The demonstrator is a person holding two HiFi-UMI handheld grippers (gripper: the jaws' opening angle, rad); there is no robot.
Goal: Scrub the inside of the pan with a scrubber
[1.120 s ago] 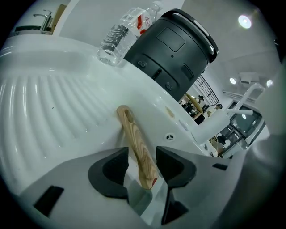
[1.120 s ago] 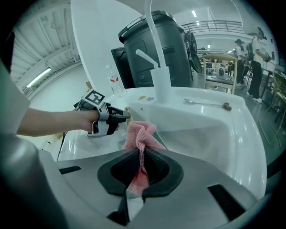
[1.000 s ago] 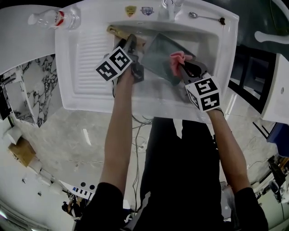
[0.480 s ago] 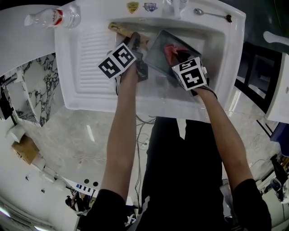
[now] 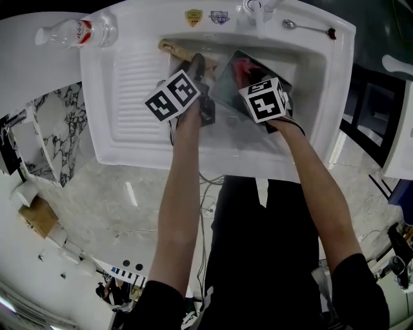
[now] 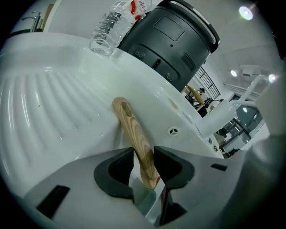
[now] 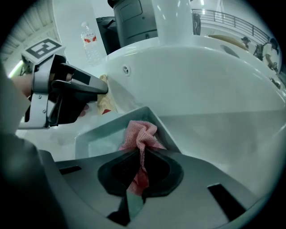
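Observation:
A square grey pan (image 5: 227, 82) lies tilted in the white sink basin (image 5: 310, 71), its wooden handle (image 5: 170, 47) pointing to the far left. My left gripper (image 5: 198, 64) has just been closing, and its pads now press on the handle (image 6: 134, 136); in its own view the left gripper (image 6: 144, 163) pinches the wood near the pan end. The right gripper (image 5: 248, 76) is shut on a pink mesh scrubber (image 5: 241, 66). In the right gripper view the scrubber (image 7: 141, 133) bunches out ahead of the right gripper (image 7: 142, 167), over the pan's inside (image 7: 100, 141).
A ribbed drainboard (image 5: 132, 84) lies left of the basin. A plastic water bottle (image 5: 77, 29) rests on the counter at far left. The tap (image 5: 255, 8) and a spoon (image 5: 306, 27) sit on the sink's far rim. A dark round appliance (image 6: 170, 40) stands behind the sink.
My right gripper has come down and to the left with the pink scrubber, from the basin's right side into the pan. The left gripper has stayed at the handle.

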